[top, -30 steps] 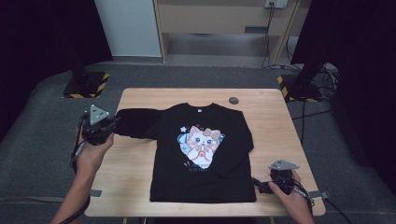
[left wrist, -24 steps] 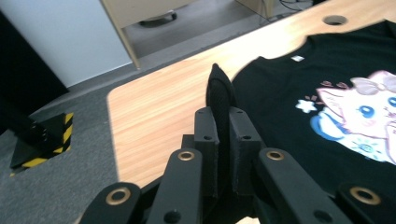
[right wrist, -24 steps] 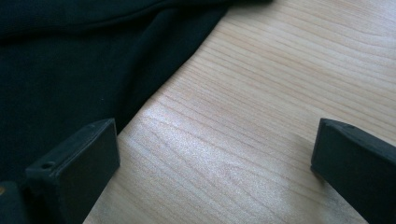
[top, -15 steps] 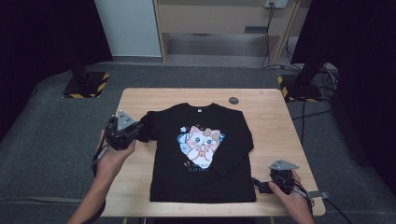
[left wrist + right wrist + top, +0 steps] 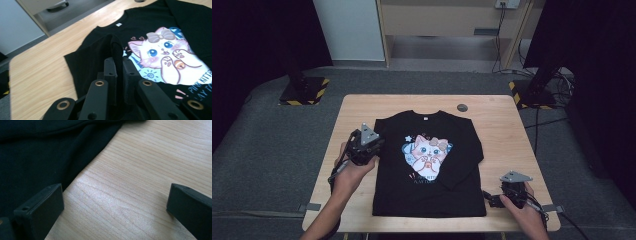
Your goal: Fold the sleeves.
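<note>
A black long-sleeved shirt (image 5: pixel 432 170) with a cat print (image 5: pixel 160 52) lies flat on the wooden table (image 5: pixel 502 125). My left gripper (image 5: pixel 373 150) hangs over the shirt's left side, shut on the cuff of its left sleeve (image 5: pixel 115 45); the sleeve is doubled back toward the body. In the left gripper view the jaws (image 5: pixel 119 62) pinch the ribbed cuff between them. My right gripper (image 5: pixel 488 197) rests low at the table's front right, by the shirt's bottom corner. It stands open (image 5: pixel 115 197), with bare wood between its pads and shirt cloth (image 5: pixel 37 152) beside its left jaw.
A small dark round disc (image 5: pixel 462 107) lies on the table beyond the collar. Stands with yellow-and-black bases are on the grey floor at left (image 5: pixel 304 90) and right (image 5: pixel 532 92). A cabinet (image 5: pixel 452 20) is behind the table.
My left gripper has carried the sleeve cuff rightward from the table's left edge to the shirt's left side, folding the sleeve in. The right gripper has stayed put.
</note>
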